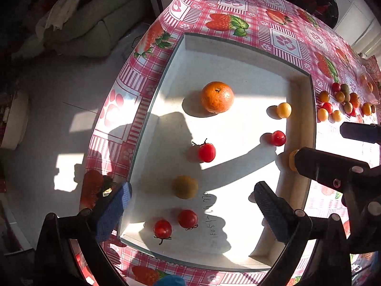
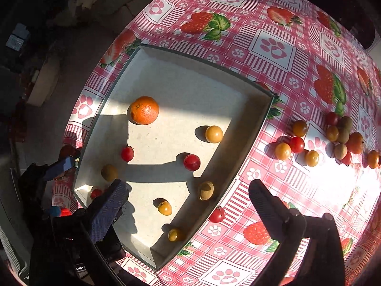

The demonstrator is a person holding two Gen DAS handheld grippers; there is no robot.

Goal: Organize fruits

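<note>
A shallow white tray (image 1: 214, 59) (image 2: 178, 83) lies on the strawberry-print tablecloth (image 2: 273, 47). In it are an orange (image 1: 217, 97) (image 2: 144, 110), red cherry tomatoes (image 1: 206, 152) (image 2: 192, 162), yellow ones (image 1: 283, 110) (image 2: 214, 134) and a brownish fruit (image 2: 206, 190). My left gripper (image 1: 193, 212) hangs open over the tray's near end, above two red tomatoes (image 1: 187, 218). My right gripper (image 2: 189, 211) is open too, straddling the tray's right wall. Nothing is between its pads. One red tomato (image 2: 217, 214) lies just outside that wall.
A pile of small red, yellow and brown fruits (image 1: 343, 102) (image 2: 333, 138) lies on the cloth right of the tray. The table's left edge drops to the floor, where a pale cushion (image 1: 78, 23) lies. A white appliance (image 1: 352, 12) stands beyond the far right corner.
</note>
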